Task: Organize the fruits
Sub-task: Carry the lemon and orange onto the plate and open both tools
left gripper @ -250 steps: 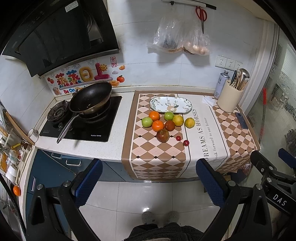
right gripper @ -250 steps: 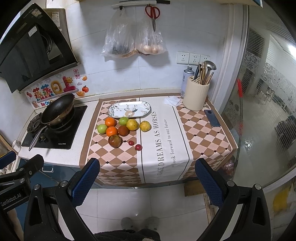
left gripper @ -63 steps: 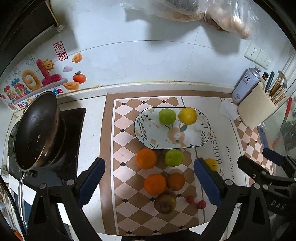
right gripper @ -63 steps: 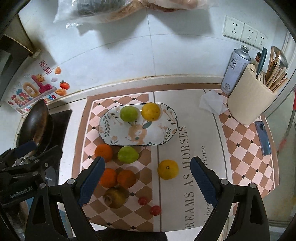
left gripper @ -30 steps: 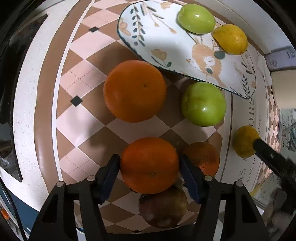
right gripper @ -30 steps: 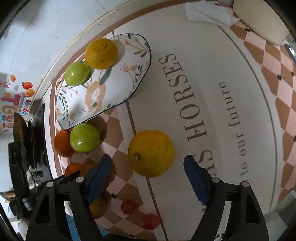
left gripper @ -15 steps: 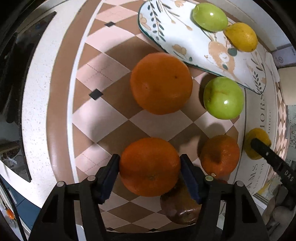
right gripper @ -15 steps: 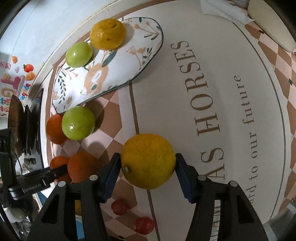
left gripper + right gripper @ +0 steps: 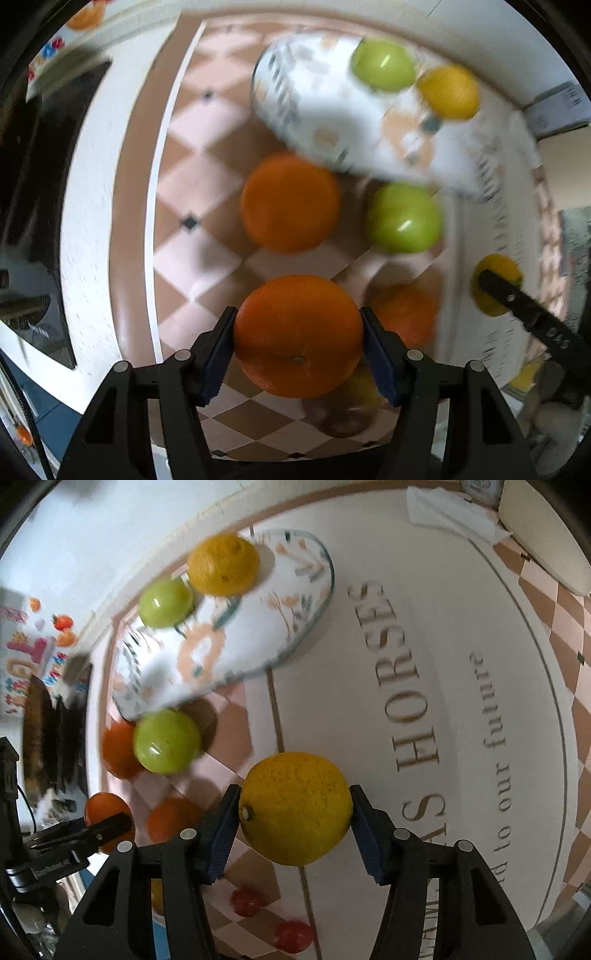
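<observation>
My left gripper (image 9: 298, 347) is shut on an orange (image 9: 297, 334), held above the checked cloth. My right gripper (image 9: 294, 818) is shut on a yellow citrus fruit (image 9: 295, 806), which also shows in the left wrist view (image 9: 496, 288). The patterned oval plate (image 9: 332, 122) (image 9: 255, 642) holds a green apple (image 9: 382, 64) (image 9: 164, 603) and a yellow citrus (image 9: 448, 92) (image 9: 223, 563). Near the plate lie another orange (image 9: 290, 203), a green apple (image 9: 404, 218) (image 9: 166, 740), a small orange (image 9: 406, 314) and a brownish fruit (image 9: 343, 410).
Two small red fruits (image 9: 245, 901) (image 9: 293, 936) lie near the cloth's front edge. A black stove (image 9: 33, 147) with a pan (image 9: 37, 716) is at the left. A cream utensil holder (image 9: 543, 528) and a tissue (image 9: 450, 517) stand at the back right.
Both grippers have lifted with their fruit and moved toward the plate. The view is blurred by motion.
</observation>
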A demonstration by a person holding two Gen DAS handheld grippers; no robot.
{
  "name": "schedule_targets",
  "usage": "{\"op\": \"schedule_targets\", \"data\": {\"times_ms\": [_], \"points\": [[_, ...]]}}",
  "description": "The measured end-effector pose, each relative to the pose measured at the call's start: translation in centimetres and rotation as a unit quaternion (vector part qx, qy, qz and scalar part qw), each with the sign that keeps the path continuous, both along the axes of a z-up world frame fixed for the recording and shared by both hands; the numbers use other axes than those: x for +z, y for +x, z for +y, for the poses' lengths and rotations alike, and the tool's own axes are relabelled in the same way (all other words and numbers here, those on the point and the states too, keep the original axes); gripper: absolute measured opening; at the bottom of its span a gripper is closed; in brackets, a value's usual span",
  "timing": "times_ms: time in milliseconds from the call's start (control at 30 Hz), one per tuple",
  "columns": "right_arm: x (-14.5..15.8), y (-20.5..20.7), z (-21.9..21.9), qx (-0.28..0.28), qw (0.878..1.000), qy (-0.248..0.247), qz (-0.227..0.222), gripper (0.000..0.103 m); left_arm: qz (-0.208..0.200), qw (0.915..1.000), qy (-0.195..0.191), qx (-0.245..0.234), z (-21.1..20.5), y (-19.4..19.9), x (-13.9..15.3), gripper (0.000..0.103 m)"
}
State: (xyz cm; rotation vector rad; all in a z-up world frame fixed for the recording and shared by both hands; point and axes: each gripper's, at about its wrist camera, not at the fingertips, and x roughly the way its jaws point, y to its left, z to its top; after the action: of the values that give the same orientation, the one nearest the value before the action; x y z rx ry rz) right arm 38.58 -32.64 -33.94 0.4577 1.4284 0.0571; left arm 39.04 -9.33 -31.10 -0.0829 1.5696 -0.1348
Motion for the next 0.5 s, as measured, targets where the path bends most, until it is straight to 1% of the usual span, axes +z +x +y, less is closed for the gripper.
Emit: {"op": "schedule_targets", "data": {"times_ms": [67, 133, 233, 300, 333, 433, 500], "points": [[1.7, 1.3, -0.5, -0.003, 1.000, 0.006, -0.020, 0.060, -0.020, 0.9997, -0.012, -0.004, -0.7, 1.4, 2.2, 0.062], [3.1, 3.0, -1.0, -0.004, 0.999, 0.008, -0.037, 0.060, -0.039, 0.9991, -0.017, -0.009, -1.4, 3.3, 3.7, 0.062], [4.3, 6.0, -1.1, 0.002, 0.999, 0.004, -0.054, 0.060, -0.060, 0.9981, -0.007, -0.016, -1.4, 8.0, 4.8, 0.062], [4.3, 7.9, -0.5, 0.013, 0.998, -0.003, -0.059, 0.060, -0.061, 0.9979, 0.001, -0.019, -1.2, 10.6, 4.7, 0.062], [4.0, 9.0, 0.0, 0.021, 0.998, -0.002, -0.057, 0.060, -0.057, 0.9981, 0.007, -0.023, -1.0, 11.8, 4.2, 0.062], [2.5, 11.3, 1.6, 0.042, 0.998, 0.004, -0.041, 0.060, -0.037, 0.9988, 0.018, -0.026, -1.6, 14.9, 2.7, 0.062], [1.6, 12.3, 2.7, 0.057, 0.998, 0.006, -0.033, 0.060, -0.022, 0.9992, 0.021, -0.026, -1.3, 16.5, 2.0, 0.062]]}}
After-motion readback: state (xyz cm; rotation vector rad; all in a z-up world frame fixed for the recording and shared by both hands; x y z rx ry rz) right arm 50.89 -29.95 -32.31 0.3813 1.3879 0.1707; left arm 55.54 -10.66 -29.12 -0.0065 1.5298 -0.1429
